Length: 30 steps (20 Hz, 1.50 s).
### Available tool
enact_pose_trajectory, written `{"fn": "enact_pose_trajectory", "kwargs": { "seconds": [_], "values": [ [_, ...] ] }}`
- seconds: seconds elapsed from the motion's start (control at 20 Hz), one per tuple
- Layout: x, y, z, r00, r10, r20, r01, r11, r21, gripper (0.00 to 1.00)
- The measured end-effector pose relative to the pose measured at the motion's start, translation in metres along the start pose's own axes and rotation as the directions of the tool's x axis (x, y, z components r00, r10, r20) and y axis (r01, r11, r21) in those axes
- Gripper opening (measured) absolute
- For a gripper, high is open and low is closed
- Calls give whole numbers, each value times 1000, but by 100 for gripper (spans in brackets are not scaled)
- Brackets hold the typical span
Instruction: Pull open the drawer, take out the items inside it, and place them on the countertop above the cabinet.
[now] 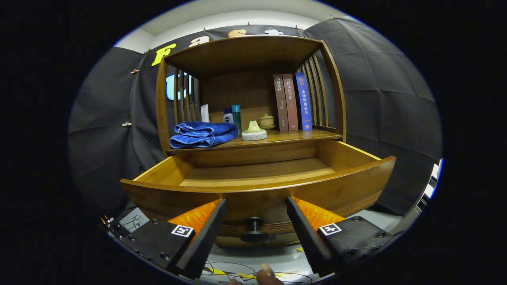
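Just ahead of the spread, empty gripper [256, 221], the curved brown wooden drawer [257, 189] stands pulled out under the countertop, looking bare inside, solid and stiff, best handled by its small dark round knob [254, 229] between the fingers.

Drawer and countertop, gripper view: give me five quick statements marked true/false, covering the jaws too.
1. The drawer is pulled open. True.
2. The visible part of the drawer holds a folded towel. False: the visible drawer floor is bare; the blue towel lies on the countertop.
3. The gripper is shut on the drawer knob. False: the jaws stand apart, with the knob in the gap between them and untouched.
4. Three books stand upright on the countertop, beyond the drawer. True.
5. The books lie flat on the towel. False: they stand well apart from it, across the countertop.
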State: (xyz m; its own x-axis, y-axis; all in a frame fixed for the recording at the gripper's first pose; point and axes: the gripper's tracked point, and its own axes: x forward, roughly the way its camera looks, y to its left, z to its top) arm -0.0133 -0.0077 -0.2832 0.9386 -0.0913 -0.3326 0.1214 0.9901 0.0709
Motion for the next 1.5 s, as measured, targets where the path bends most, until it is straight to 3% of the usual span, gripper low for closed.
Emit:
{"fn": "enact_pose_trajectory", "kwargs": {
  "seconds": [1.05, 1.5],
  "values": [
    [131, 2, 37, 1000, -4, 30, 4, 1000, -1, 100],
    [158, 3, 40, 1000, -3, 26, 3, 1000, -4, 100]
  ]
}}
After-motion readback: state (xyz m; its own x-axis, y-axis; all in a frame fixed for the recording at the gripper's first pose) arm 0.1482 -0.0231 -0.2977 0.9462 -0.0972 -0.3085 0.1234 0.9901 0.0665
